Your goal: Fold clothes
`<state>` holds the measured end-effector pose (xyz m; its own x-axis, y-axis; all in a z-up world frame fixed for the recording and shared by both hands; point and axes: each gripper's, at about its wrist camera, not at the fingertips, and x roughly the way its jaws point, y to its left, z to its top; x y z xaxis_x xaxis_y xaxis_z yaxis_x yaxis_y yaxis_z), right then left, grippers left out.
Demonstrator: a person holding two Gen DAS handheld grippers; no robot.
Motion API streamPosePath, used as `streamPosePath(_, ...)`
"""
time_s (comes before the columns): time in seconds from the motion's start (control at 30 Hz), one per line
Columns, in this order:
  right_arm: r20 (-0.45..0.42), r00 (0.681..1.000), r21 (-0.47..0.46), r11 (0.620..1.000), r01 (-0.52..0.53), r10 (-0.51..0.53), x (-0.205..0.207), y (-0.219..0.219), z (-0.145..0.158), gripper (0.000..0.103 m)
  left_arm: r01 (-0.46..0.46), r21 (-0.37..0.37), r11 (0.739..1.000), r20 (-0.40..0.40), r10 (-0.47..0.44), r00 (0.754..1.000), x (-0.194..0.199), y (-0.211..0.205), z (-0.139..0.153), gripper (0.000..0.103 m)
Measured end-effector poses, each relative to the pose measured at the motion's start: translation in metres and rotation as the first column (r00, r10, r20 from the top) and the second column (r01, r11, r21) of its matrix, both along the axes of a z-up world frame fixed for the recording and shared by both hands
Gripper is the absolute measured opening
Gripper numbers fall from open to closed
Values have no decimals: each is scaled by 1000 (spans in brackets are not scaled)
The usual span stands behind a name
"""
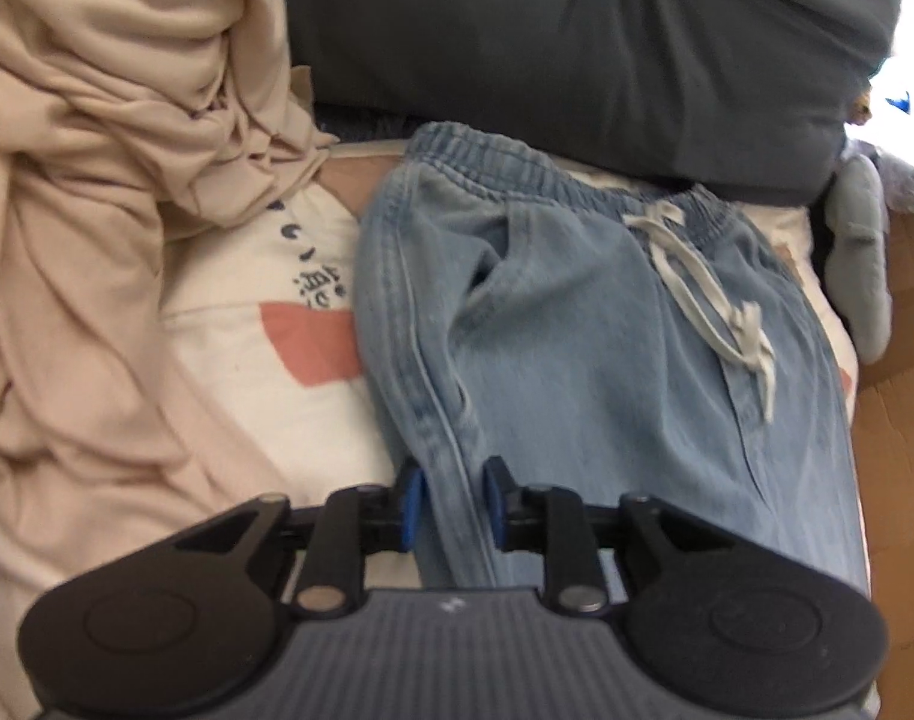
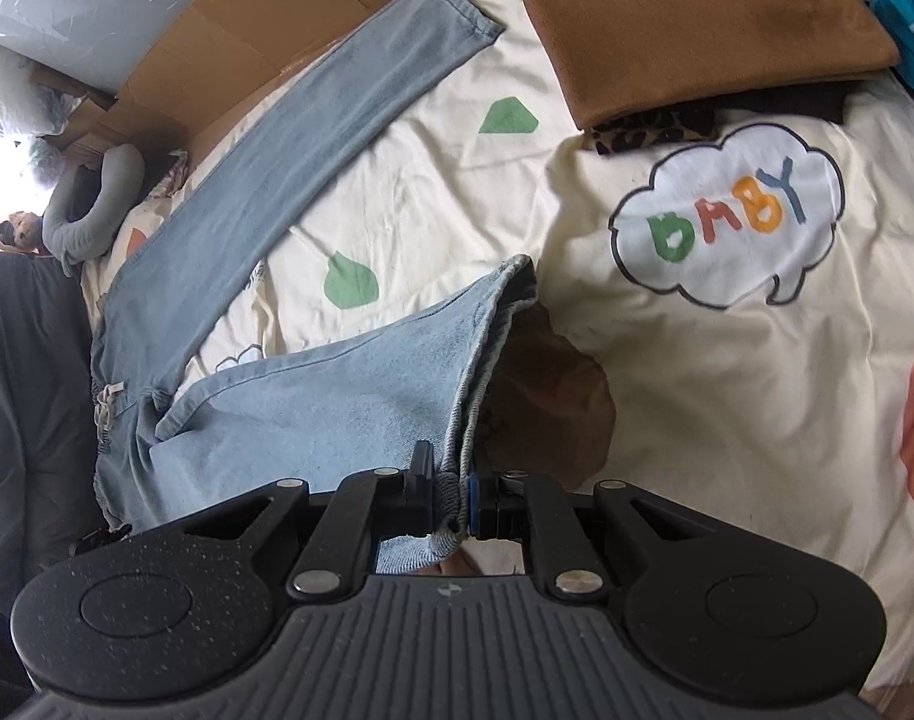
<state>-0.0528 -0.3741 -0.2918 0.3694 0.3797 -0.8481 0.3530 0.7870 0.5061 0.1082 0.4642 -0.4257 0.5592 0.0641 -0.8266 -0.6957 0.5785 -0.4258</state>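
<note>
1. The light blue denim trousers with an elastic waistband [image 1: 607, 330] lie on a bed covered by a cream quilt printed with coloured shapes [image 2: 727, 390].
2. The left gripper [image 1: 453, 504] has its blue-padded fingers [image 1: 411, 501] spread on either side of the trousers' side seam, not squeezing it.
3. The white drawstring [image 1: 703, 294] hangs from the waistband, beyond the left gripper.
4. The right gripper [image 2: 450, 495] has its fingers pinching the hem of one trouser leg [image 2: 366, 396], lifted off the quilt.
5. The other trouser leg [image 2: 312, 138] lies flat and straight, well apart from the lifted one.
6. A brown folded cloth [image 2: 697, 18] rests on the quilt beyond the "BABY" cloud print [image 2: 727, 222].
7. A crumpled beige garment [image 1: 96, 180] lies left of the trousers.
</note>
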Motion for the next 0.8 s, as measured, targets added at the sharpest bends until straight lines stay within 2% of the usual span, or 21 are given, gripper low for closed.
streamPosePath(0.2, -15, 1000, -23, 1000, -5, 5, -7, 3, 8, 9, -56, -38, 998, 34, 57, 998, 1, 14, -11, 24)
streamPosePath(0.3, -18, 1000, -33, 999, -2, 2, -11, 4, 10, 9, -73, -55, 996, 55, 76, 996, -5, 17, -10, 18)
streamPosePath(0.47, -25, 1000, -59, 998, 2, -4, -19, 8, 13, 9, 0, 44, 999, 48, -2, 999, -4, 14, 7, 12)
streamPosePath(0.8, -95, 995, -117, 993, -23, 12, -28, 2, 7, 9, 62, 123, 991, 5, -63, 998, -10, 6, 40, 11)
